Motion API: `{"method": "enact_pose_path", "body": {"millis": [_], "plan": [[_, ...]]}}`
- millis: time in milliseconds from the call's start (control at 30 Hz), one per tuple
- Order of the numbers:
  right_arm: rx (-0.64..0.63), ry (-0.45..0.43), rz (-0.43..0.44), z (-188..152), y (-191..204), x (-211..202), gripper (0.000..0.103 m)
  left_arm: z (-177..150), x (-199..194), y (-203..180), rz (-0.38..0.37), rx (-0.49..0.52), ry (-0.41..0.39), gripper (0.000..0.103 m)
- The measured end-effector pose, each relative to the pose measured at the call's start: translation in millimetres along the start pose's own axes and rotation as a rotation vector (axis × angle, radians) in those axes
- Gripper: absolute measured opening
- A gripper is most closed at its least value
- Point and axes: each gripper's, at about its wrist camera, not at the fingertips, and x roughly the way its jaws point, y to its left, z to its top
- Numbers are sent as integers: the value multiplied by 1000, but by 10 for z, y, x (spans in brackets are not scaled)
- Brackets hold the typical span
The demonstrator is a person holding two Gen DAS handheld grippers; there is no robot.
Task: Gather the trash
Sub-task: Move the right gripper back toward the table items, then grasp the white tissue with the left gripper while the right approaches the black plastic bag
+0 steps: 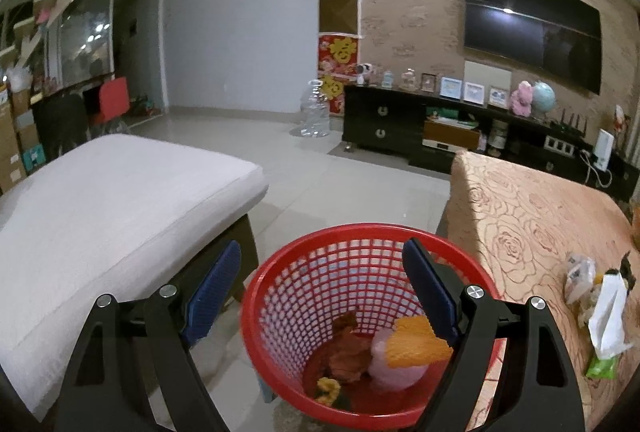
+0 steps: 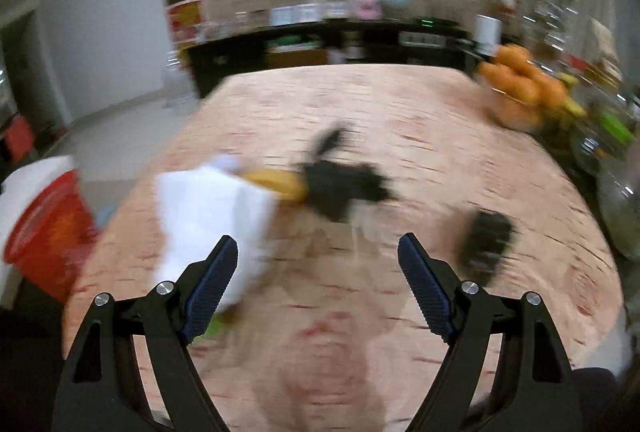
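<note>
Red basket (image 1: pixel 256 296) under the left gripper (image 1: pixel 322 282), jaws wide, empty.
Right gripper (image 2: pixel 318 270) gapes empty; white wrapper (image 2: pixel 212 208) at ten o'clock.

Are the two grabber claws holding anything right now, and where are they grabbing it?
No. The left gripper hangs open over the red basket, pads touching nothing. The right gripper is open above the table, with nothing between its fingers.

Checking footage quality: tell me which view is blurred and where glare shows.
Right wrist view: heavy motion smear over the table and white wrapper, though the right gripper stays crisp. Left wrist view: sharp, with lamp glare on the TV.
</note>
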Motion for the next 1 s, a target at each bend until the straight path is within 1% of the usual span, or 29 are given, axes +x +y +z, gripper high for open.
{"method": "enact_pose_path", "body": {"millis": [33,133,233,333,433,533,733,1000], "plan": [[15,-2,-25,-16,-101,9,80,-10,-12,-56,-6,13,-2,80],[67,-4,-42,-49,-333,18,80,-48,-48,-238,-21,64,-9,80],[88,-3,-51,-86,-407,29,80,-102,-78,-396,-50,100,-3,80],[108,12,-46,-115,-476,89,80,-168,-101,-604,-104,141,13,82],[115,10,-39,-100,-489,91,80,-241,-120,-825,-174,179,38,83],[121,7,-34,-95,-494,81,80,-341,-157,-1126,-244,246,59,83],[132,33,-25,-135,-519,131,80,-498,-184,-1686,-345,360,90,83],[142,49,-31,-158,-561,181,80,-581,-166,-2205,-454,411,142,84]]}}
